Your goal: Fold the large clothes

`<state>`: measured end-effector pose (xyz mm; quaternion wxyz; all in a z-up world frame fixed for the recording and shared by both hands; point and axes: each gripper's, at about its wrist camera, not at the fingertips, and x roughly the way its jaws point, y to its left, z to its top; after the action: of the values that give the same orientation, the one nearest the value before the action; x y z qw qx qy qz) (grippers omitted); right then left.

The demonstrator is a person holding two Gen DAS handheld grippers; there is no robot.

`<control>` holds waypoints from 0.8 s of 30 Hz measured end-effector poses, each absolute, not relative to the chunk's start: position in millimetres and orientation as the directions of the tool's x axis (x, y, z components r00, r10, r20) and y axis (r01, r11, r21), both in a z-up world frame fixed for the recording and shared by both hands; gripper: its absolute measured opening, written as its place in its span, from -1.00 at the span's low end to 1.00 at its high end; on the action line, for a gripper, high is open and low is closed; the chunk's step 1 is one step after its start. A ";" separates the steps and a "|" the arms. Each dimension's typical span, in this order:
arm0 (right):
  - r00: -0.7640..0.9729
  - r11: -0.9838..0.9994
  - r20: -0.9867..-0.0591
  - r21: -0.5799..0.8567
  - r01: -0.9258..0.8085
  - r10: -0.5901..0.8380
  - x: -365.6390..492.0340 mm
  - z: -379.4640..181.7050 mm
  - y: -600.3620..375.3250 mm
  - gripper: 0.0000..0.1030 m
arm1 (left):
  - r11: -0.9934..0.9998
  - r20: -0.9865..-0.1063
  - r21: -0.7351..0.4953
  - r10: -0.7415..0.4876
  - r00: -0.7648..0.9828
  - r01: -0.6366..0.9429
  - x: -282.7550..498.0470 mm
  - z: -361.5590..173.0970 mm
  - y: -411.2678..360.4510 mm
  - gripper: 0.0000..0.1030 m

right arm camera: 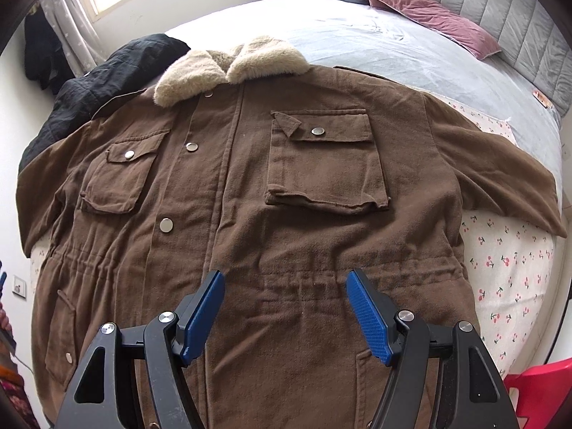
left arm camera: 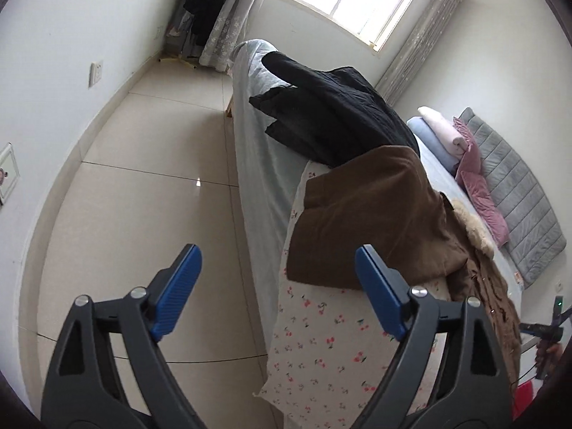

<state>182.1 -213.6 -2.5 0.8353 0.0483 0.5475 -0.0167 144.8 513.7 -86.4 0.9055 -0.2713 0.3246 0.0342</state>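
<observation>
Coat point(right arm camera: 250, 214) flat on bed point(right arm camera: 393, 46), front up, unfolded. Left gripper point(left arm camera: 279, 286) at bed's edge beside sleeve point(left arm camera: 357, 221), right gripper point(right arm camera: 286, 307) over waist; both fingers open, empty. Next: grasp sleeve, fold inward.

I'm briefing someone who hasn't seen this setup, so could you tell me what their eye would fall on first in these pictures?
First the brown coat, spread front-up across the bed, with its pale furry collar toward the far side. Both the right gripper above its waist and the left gripper by the bed's edge stand open and empty. A black garment lies beyond the coat, and pink pillows rest at the headboard.
</observation>
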 end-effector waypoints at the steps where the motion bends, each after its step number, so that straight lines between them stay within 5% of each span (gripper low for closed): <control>1: 0.397 0.995 -0.917 0.057 0.078 0.021 181.3 -2.7 -210.8 0.39 | 0.835 -0.609 -0.495 -0.138 0.781 -0.239 160.4 -93.6 513.3 0.74; 9: 0.381 0.996 -0.924 0.038 0.076 0.006 167.8 -2.5 -197.3 0.39 | 0.548 -0.540 -0.793 -0.431 0.723 -0.266 263.3 -188.6 499.5 0.72; 10: 0.379 0.996 -0.925 0.033 0.077 0.002 165.6 -2.5 -196.9 0.39 | 0.502 -0.511 -0.823 -0.451 0.732 -0.266 268.7 -194.0 495.9 0.62; 12: 0.373 0.996 -0.928 0.024 0.080 -0.008 161.8 -3.6 -197.3 0.39 | 0.447 -0.464 -0.859 -0.476 0.747 -0.249 274.2 -192.3 488.2 0.04; 13: 0.371 0.996 -0.929 0.022 0.083 -0.011 160.3 -4.4 -197.8 0.39 | 0.467 -0.482 -0.846 -0.461 0.745 -0.259 275.6 -184.5 483.7 -0.73; 14: 0.368 0.996 -0.930 0.019 0.084 -0.013 159.4 -5.3 -198.5 0.39 | 0.511 -0.516 -0.816 -0.434 0.739 -0.270 276.0 -172.6 478.4 -0.88; 17: 0.370 0.995 -0.929 0.015 0.096 -0.022 157.5 -8.4 -201.3 0.39 | 0.681 -0.550 -0.687 -0.260 0.794 -0.254 257.0 -112.7 461.1 -0.89; 24: 0.379 0.990 -0.925 0.059 0.126 0.007 158.3 -18.2 -205.6 0.39 | 0.843 -0.448 -0.407 0.152 0.881 -0.352 218.7 16.0 443.5 -0.89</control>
<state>158.3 -205.6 -18.2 0.8282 0.0598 0.5561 -0.0358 218.7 443.5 16.0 0.9382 -0.2458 0.2035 0.1342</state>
